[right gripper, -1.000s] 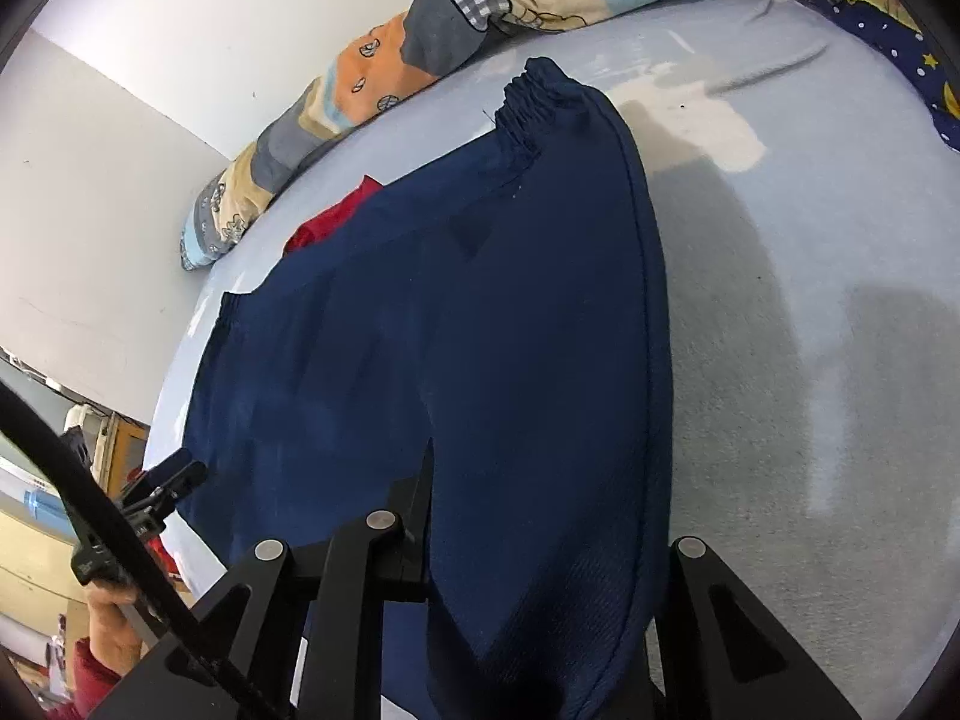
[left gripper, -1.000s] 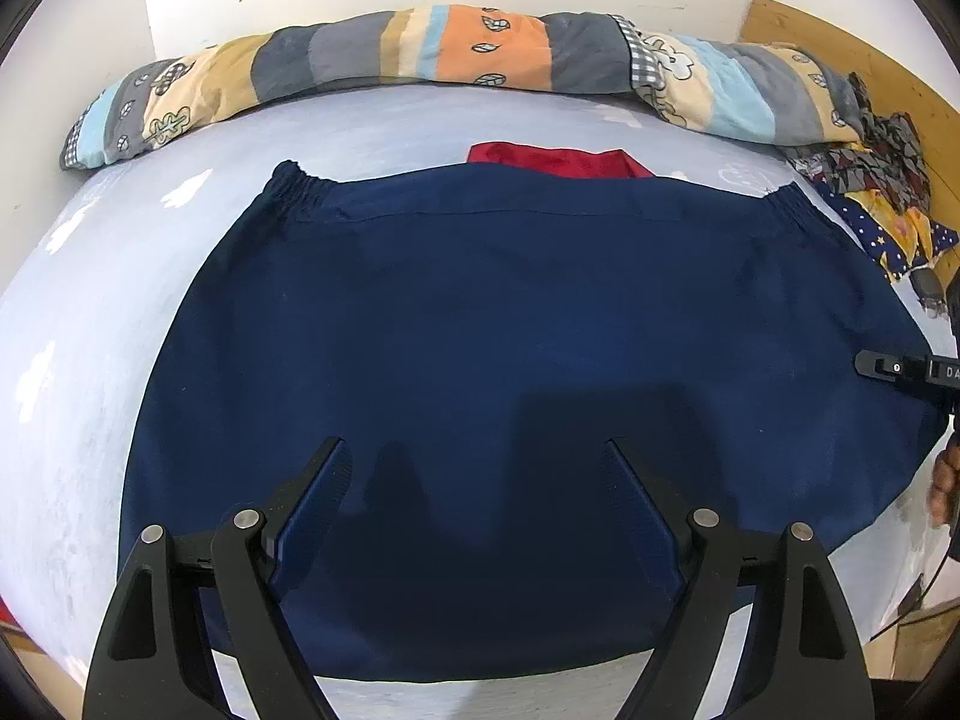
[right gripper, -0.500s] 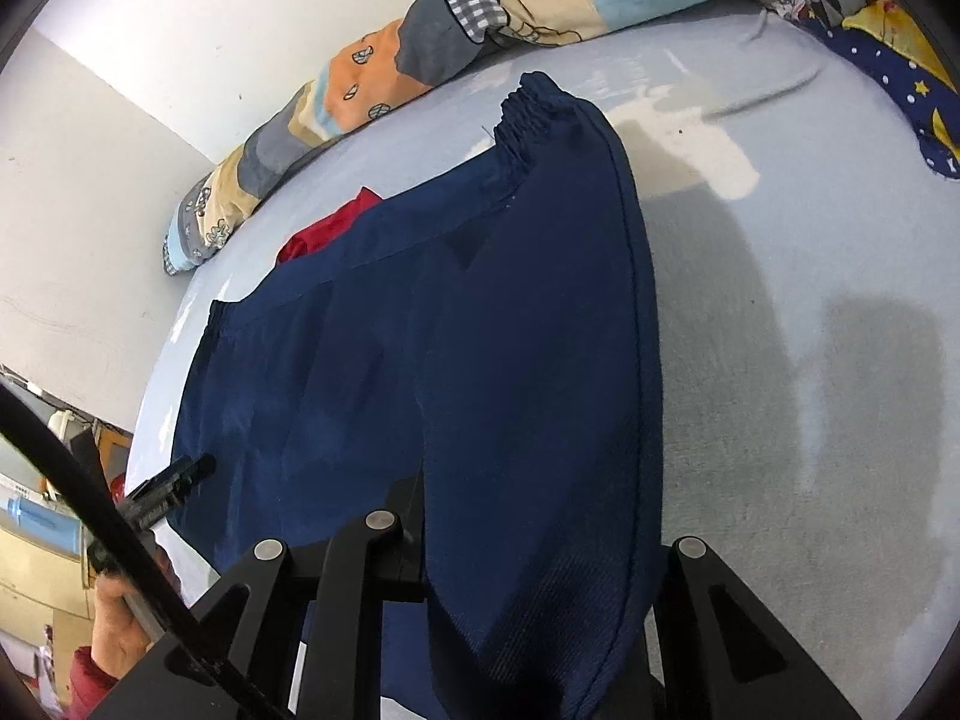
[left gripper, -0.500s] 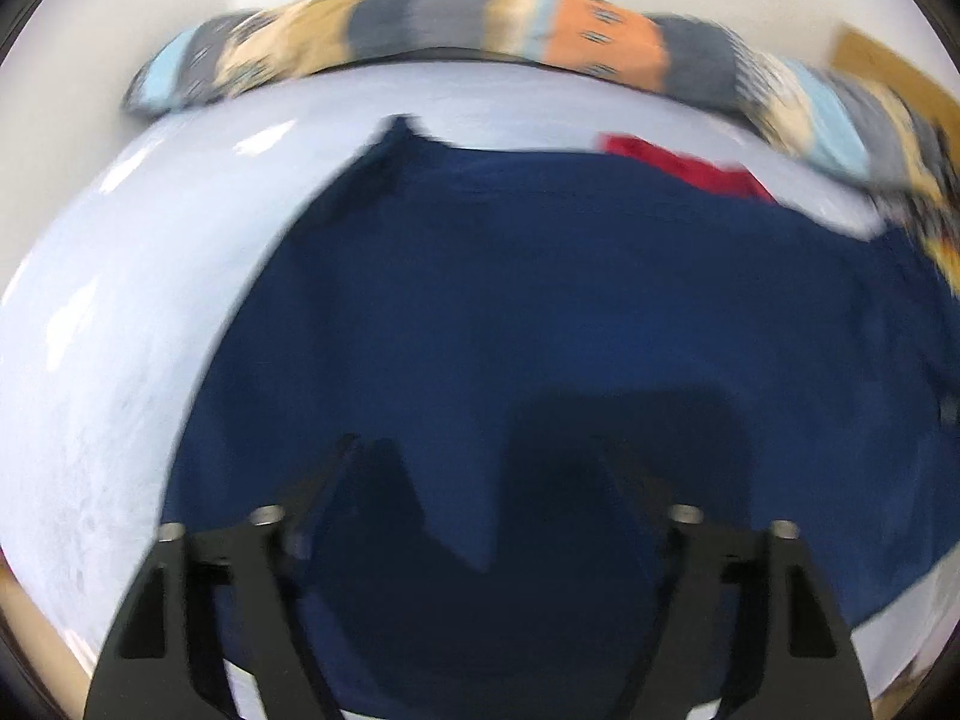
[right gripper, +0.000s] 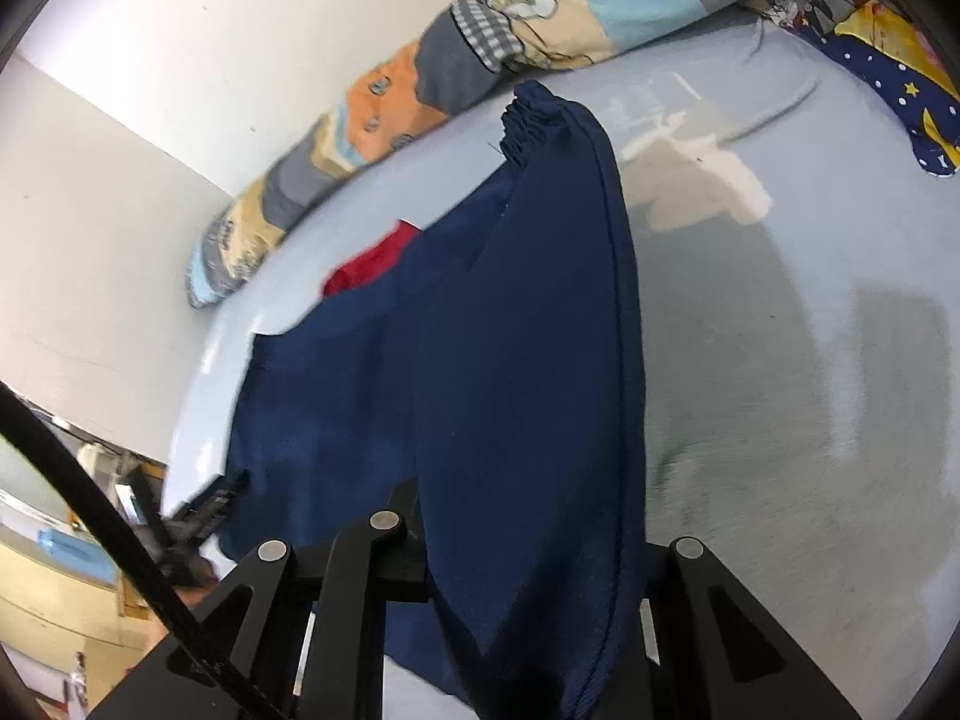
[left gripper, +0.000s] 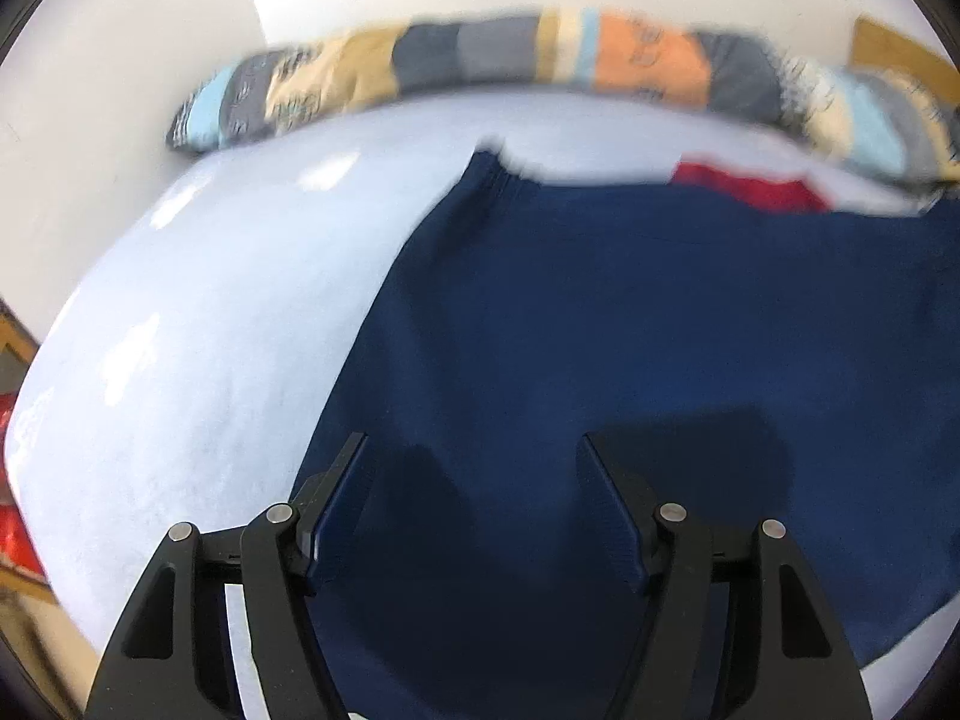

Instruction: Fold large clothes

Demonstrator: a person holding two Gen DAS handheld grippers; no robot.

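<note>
Navy garment [left gripper: 630,330] lies spread over the pale blue bed [left gripper: 198,312], its gathered waistband toward the head edge where the patchwork bolster [left gripper: 540,54] runs along the wall. My right tool [right gripper: 528,564] is pinching the garment's side edge: the cloth rises from the bed in a taut ridge, stitched hem outward, and drapes down between my fingers, hiding the tips. That tool points up the bed toward the far waistband corner [right gripper: 531,114], tilted so the lifted fold hangs across its middle. My left tool [left gripper: 474,480] hovers low over the garment's near part, fingers spread wide with bare cloth between them, aimed at the head edge; its shadow falls on the fabric just ahead. This view is blurred. A red cloth [left gripper: 750,186] peeks out from behind the waistband, and a star-printed fabric [right gripper: 888,78] lies at the bed's far right corner.
</note>
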